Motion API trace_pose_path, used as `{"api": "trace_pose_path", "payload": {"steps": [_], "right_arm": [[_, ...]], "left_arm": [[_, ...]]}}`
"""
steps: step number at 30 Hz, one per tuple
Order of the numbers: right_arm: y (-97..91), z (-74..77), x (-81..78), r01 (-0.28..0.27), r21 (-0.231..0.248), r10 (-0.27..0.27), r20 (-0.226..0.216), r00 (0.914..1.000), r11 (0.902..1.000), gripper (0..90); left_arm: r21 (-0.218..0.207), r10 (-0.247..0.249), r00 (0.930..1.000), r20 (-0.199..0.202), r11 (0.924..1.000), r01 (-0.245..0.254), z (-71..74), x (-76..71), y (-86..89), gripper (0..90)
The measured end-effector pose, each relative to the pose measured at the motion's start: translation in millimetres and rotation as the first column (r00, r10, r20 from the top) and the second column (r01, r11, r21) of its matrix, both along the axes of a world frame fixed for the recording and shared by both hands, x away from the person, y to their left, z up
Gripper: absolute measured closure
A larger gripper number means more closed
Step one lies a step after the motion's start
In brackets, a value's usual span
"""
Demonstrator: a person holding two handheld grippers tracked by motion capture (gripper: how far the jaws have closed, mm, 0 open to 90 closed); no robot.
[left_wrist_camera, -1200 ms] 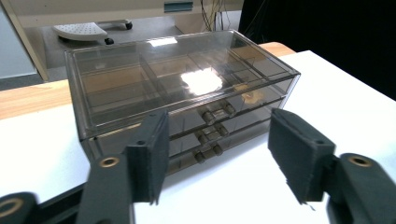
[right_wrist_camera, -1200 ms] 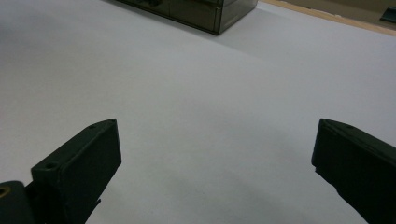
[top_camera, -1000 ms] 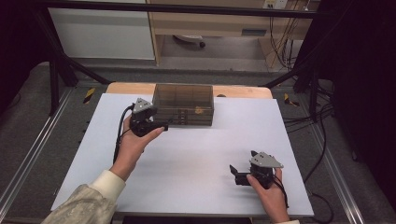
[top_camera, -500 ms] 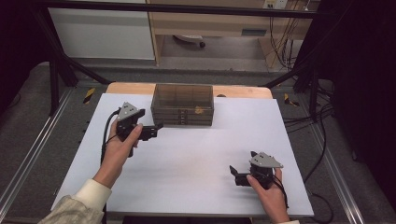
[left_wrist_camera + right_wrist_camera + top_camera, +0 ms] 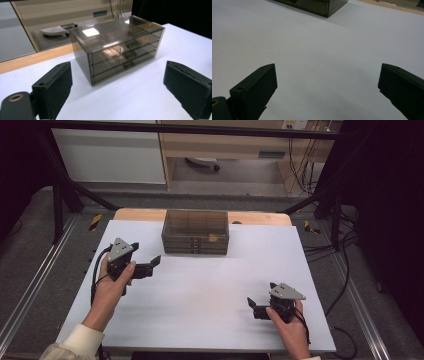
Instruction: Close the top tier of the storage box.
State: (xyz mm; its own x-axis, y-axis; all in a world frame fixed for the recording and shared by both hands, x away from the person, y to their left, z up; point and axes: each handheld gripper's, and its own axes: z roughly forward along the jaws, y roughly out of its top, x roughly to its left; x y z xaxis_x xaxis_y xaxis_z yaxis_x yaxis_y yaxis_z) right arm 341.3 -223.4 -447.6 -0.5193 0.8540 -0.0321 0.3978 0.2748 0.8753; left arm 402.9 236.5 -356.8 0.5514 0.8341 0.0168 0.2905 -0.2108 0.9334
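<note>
A smoky see-through chest of three drawers (image 5: 195,232) stands at the back middle of the white table top (image 5: 210,290), all drawers pushed in. My left gripper (image 5: 152,265) hovers to the chest's left and a little nearer the person, apart from it. Its jaws point toward the chest and have just been opening, with nothing between them. The left gripper view faces the chest (image 5: 117,47) beyond wide-apart pads (image 5: 55,87). My right gripper (image 5: 253,307) rests at the front right, open and empty; its own view catches a corner of the chest (image 5: 314,3) far off.
A wooden strip (image 5: 137,214) edges the table's far side. Black frame bars (image 5: 65,190) and metal rails flank the table, and cables (image 5: 345,265) hang along its right. A white wheeled base (image 5: 53,30) sits on the floor behind.
The left gripper has drawn back from the chest's left end, moving left and toward the person, and its jaws stand wider. The right gripper has stayed put.
</note>
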Motion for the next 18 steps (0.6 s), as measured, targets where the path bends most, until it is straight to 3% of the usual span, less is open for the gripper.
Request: {"api": "trace_pose_path", "payload": {"steps": [3, 11, 18], "right_arm": [[-1.5, 1.6, -0.7, 0.004, 0.003, -0.004, 0.005, 1.0, 1.0, 3.0], [-7.4, 5.1, -1.6, 0.021, -0.005, -0.021, 0.015, 0.9997, 0.9998, 3.0], [-15.1, 3.9, -3.7, 0.048, 0.001, -0.048, 0.008, 0.9988, 0.9988, 2.3]], "left_arm": [[0.008, 0.0, 0.9999, 0.015, 1.0, -0.001, -3.6, -7.3, 6.2, 7.5], [-0.025, 0.004, 0.9996, 0.027, 0.9997, -0.003, -7.3, -28.0, 22.9, 7.1], [-0.09, 0.028, 0.9996, 0.005, 0.9955, -0.028, -15.8, -43.9, 43.8, 6.5]]}}
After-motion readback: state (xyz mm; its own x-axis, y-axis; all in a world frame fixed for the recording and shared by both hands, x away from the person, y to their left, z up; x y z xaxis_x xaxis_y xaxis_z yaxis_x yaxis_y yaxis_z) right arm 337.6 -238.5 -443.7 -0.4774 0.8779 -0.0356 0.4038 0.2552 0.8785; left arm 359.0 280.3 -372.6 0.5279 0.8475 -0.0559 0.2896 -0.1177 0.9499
